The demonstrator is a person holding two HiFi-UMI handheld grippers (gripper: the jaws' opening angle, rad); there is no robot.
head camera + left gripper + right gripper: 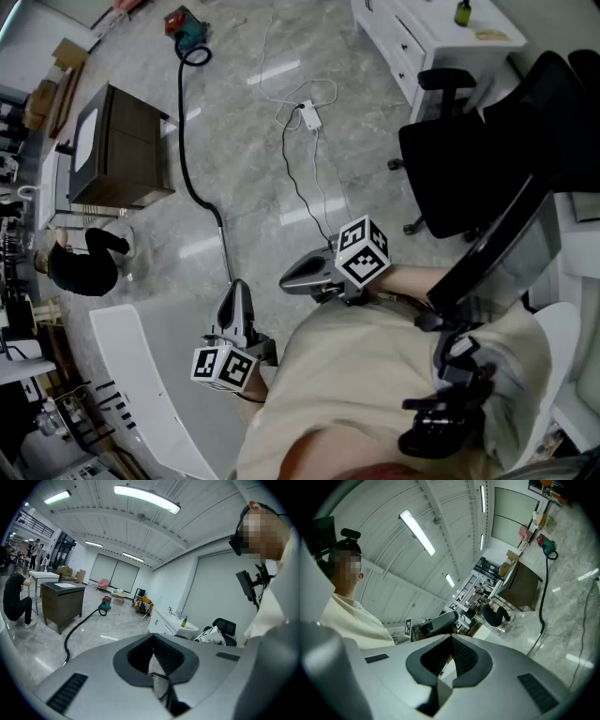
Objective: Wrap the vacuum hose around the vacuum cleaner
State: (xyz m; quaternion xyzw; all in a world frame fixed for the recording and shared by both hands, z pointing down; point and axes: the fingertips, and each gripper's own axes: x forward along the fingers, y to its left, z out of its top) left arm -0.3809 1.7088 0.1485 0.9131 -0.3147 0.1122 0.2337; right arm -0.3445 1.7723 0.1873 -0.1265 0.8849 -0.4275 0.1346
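Marble floor (244, 141) carries the black vacuum hose (186, 155), trailing from the far vacuum cleaner (185, 25) toward the left gripper (236, 292). That gripper and the right gripper (291, 278) are clenched, empty.

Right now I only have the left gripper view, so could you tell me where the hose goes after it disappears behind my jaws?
Observer: The hose becomes a silver wand lying on the floor, ending just ahead of the left gripper.
Operator: Thank you; is my right gripper free?
Observer: Yes, the right gripper is shut and empty.
Operator: Anything else on the floor nearby?
Observer: A white adapter lies between the hose and a black chair.
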